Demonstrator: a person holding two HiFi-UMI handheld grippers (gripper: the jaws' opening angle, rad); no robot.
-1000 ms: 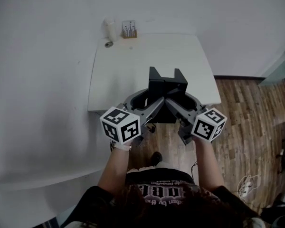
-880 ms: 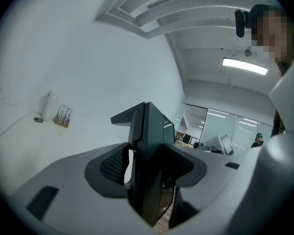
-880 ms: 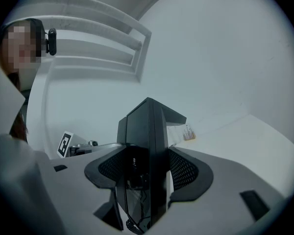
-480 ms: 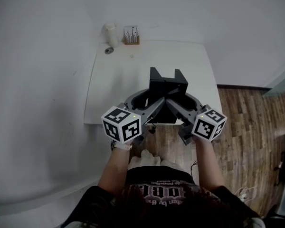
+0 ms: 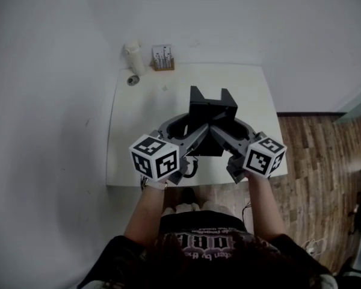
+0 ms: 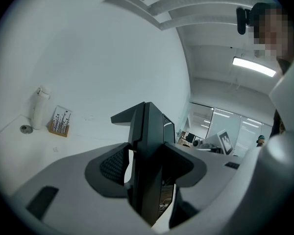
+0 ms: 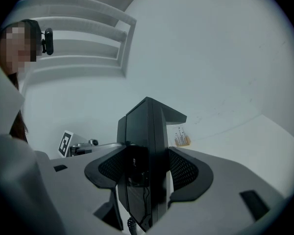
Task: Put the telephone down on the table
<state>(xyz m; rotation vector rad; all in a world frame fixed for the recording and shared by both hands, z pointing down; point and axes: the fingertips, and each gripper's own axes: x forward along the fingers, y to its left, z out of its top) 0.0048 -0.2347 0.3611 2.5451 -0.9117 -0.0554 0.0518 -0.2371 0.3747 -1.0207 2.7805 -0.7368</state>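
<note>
Finding: the telephone (image 5: 212, 116), a black desk set, is carried clear of the counter (image 5: 145, 116), over its near half. It has not been set down.

Left hand-held gripper (image 5: 191, 130): its jaws are part-way apart and clamped on the telephone's left flank. Its own view shows both ribbed pads pressed against the body, with nothing else between them.

Right hand-held gripper (image 5: 230, 131): it is likewise closed on the opposite flank, pads bearing on both faces of the body.

Assessment of the hold: the set is wide and probably heavy for one jaw pair. Two grips from either side keep it level and stop it twisting. Both gripper views look along the body edge-on, with its raised end pointing away from the person.

Surroundings: a white bottle (image 5: 133, 56), a wooden holder (image 5: 163, 58) and a small round item (image 5: 132, 80) stand at the counter's far left corner, well apart from the telephone. The surface beneath the load is bare, which suits a straight descent.

Risk: releasing one side first could tip the set.
</note>
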